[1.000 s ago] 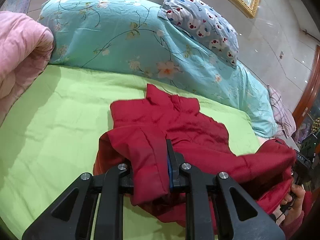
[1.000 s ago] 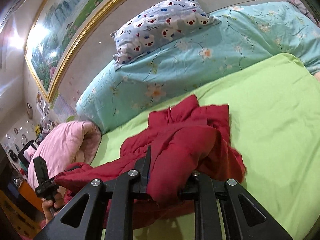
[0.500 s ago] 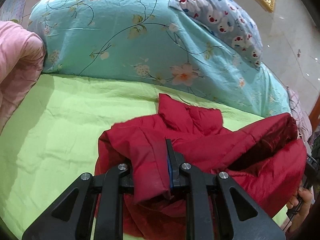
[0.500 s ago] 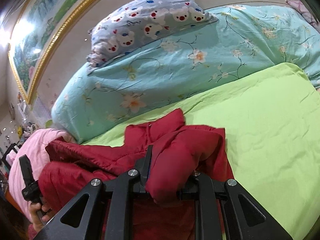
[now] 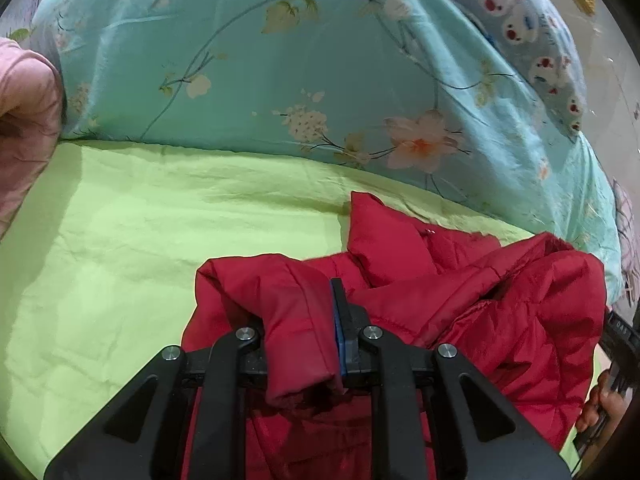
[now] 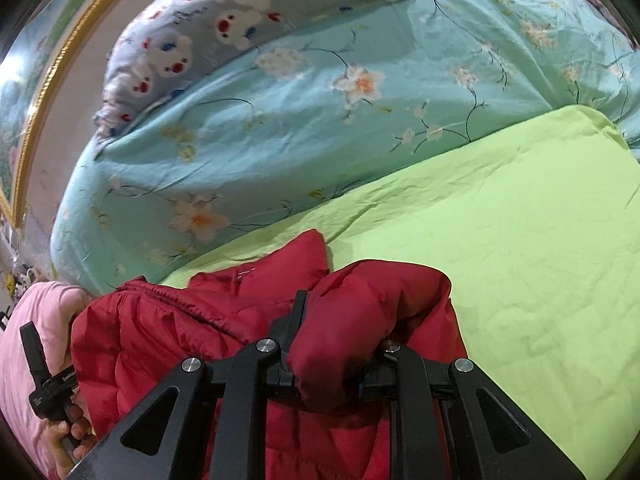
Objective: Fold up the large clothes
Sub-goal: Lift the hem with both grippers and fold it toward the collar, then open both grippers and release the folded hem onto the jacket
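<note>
A red padded jacket (image 5: 460,300) lies bunched on the light green bed sheet (image 5: 140,240). My left gripper (image 5: 304,320) is shut on a thick fold of the red jacket, which drapes over its left finger. My right gripper (image 6: 332,320) is shut on another fold of the same jacket (image 6: 192,332). The jacket's collar (image 6: 296,264) points toward the pillows. Each gripper's hand shows at the edge of the other's view. The jacket's lower part is hidden under the grippers.
A large turquoise floral pillow (image 5: 300,72) runs along the head of the bed, with a grey bear-print pillow (image 6: 248,20) on it. A pink quilt (image 5: 24,112) sits at the left. A gold-framed picture (image 6: 48,60) hangs behind.
Both grippers have carried the jacket forward toward the pillows. The jacket's two held edges have come up and over its body, so it is more bunched.
</note>
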### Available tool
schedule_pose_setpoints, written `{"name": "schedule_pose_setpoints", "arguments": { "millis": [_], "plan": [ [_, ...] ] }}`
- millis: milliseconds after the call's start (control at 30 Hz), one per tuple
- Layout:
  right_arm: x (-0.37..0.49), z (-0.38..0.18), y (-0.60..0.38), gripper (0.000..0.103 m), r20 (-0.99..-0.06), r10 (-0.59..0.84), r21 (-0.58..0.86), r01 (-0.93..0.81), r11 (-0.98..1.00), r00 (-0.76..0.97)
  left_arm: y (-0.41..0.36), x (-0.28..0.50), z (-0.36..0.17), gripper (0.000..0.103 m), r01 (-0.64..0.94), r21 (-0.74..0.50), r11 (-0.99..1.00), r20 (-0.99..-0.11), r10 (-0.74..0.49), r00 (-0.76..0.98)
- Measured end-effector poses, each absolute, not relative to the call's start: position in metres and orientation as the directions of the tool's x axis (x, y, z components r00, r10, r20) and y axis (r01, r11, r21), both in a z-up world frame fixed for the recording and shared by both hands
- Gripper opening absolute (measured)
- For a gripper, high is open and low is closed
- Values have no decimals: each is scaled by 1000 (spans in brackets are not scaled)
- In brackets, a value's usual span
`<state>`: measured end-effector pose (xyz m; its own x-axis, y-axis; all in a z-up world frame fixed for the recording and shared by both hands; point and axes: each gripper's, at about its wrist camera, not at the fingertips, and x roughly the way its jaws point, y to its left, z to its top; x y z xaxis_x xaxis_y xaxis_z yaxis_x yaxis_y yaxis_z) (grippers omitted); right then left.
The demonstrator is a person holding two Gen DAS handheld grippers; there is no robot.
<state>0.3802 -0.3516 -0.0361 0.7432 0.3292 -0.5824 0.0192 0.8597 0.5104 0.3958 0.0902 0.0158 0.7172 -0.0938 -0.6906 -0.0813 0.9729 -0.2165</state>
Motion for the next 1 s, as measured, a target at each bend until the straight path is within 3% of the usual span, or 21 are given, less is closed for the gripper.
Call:
{"name": "schedule_pose_setpoints", "arguments": {
  "millis": [433, 767, 900, 1000],
  "plan": [
    [437, -84, -350, 17, -634, 304, 505, 84, 859, 711, 89, 448, -19, 20, -131, -200, 971, -729, -58, 682],
    [456, -99, -345, 17, -661, 291, 488, 102, 867, 692, 101, 440, -10, 29, -105, -246, 964, -695, -100, 712],
    [460, -102, -345, 17, -669, 295, 495, 114, 861, 682, 107, 434, -5, 42, -89, -255, 963, -694, -118, 710],
    [462, -104, -349, 17, -669, 312, 516, 119, 849, 675, 116, 418, 7, 72, -122, -218, 968, -674, -59, 737]
  ]
}}
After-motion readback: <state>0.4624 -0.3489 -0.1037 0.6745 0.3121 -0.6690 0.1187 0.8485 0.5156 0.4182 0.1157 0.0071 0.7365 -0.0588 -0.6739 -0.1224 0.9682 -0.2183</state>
